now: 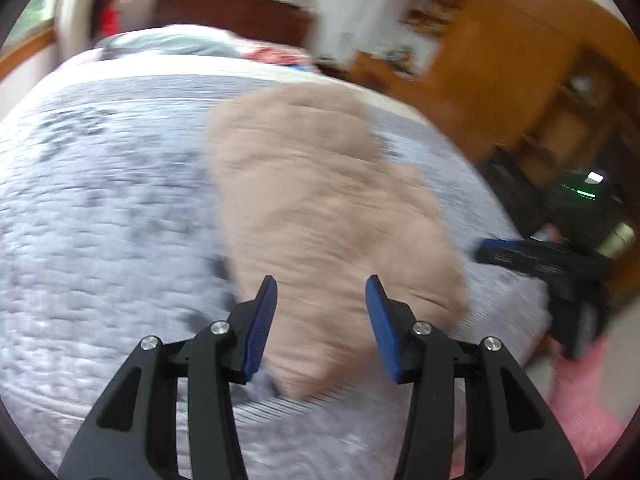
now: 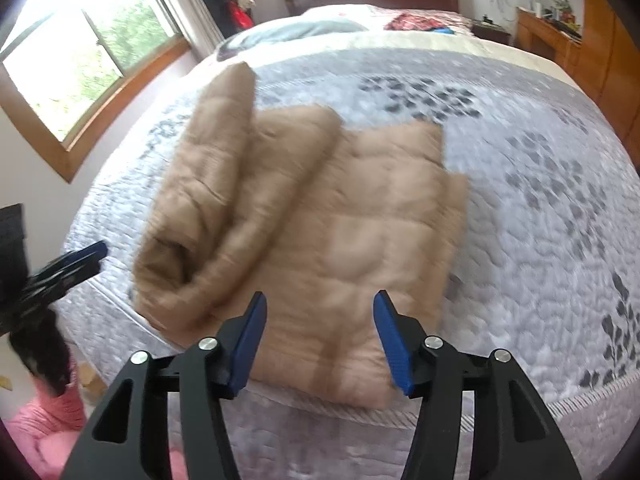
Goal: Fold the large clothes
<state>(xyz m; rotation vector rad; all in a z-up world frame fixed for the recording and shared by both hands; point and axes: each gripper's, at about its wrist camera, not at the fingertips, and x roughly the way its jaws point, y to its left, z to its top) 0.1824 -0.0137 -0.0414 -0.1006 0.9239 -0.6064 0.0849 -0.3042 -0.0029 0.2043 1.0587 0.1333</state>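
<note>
Left wrist view: we find the left gripper with fingers parted and nothing between them, pitched down above the tan quilted garment, which lies on the bed near its front edge. The picture is blurred.

Right wrist view: the right gripper likewise stands open and empty, angled down over the garment's near edge. One side lies rolled inward. We judge the next fold needs both corners taken evenly and the layers kept square.
</note>
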